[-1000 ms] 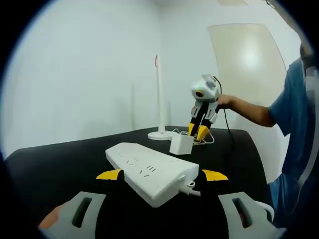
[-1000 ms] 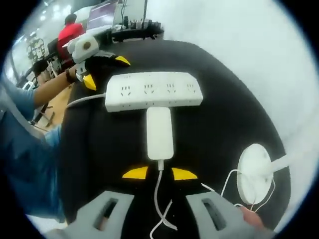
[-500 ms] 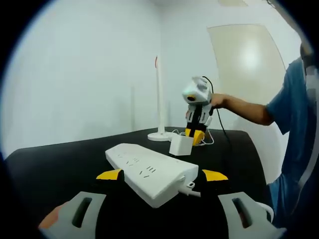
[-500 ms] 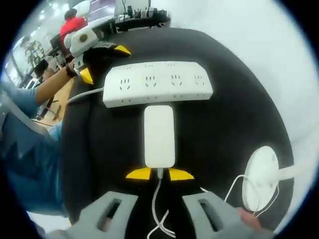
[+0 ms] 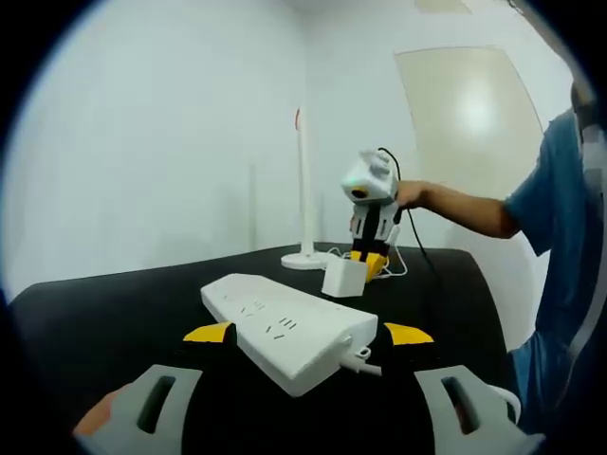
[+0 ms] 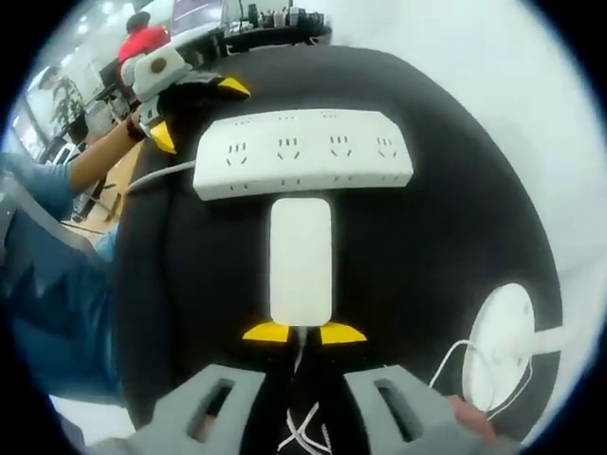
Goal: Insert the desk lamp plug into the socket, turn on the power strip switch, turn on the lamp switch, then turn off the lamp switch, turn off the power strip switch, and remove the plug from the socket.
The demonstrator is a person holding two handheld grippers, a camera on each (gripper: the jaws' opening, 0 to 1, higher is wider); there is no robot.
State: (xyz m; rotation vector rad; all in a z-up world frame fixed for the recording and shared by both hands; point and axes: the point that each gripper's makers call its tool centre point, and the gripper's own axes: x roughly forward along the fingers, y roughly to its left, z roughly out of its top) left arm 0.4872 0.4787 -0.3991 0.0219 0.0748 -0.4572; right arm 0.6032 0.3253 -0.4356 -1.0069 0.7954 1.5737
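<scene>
A white power strip (image 5: 285, 325) (image 6: 303, 156) lies on the black table (image 5: 104, 313), sockets up. My left gripper (image 5: 310, 334) (image 6: 197, 112) is open, its yellow tips on either side of the strip's cable end. The lamp's white plug block (image 6: 301, 261) (image 5: 343, 277) lies flat with its far end against the strip's side. My right gripper (image 6: 304, 333) (image 5: 369, 261) sits at the block's near end, open by a narrow gap with the thin white cable (image 6: 302, 353) running between its tips. The lamp's round base (image 6: 498, 346) (image 5: 304, 256) stands beyond, with its thin pole (image 5: 303, 180) rising.
Loose loops of lamp cable (image 6: 446, 365) lie beside the base. A white wall (image 5: 142, 142) runs behind the table. A person's forearm (image 5: 465, 209) and blue sleeve (image 5: 560, 209) reach in from the right. Desks and a person in red (image 6: 142, 43) lie past the table's far edge.
My right gripper has moved forward and down to the plug block's near end, its tips drawing a little closer around the cable. The left gripper and strip have stayed put.
</scene>
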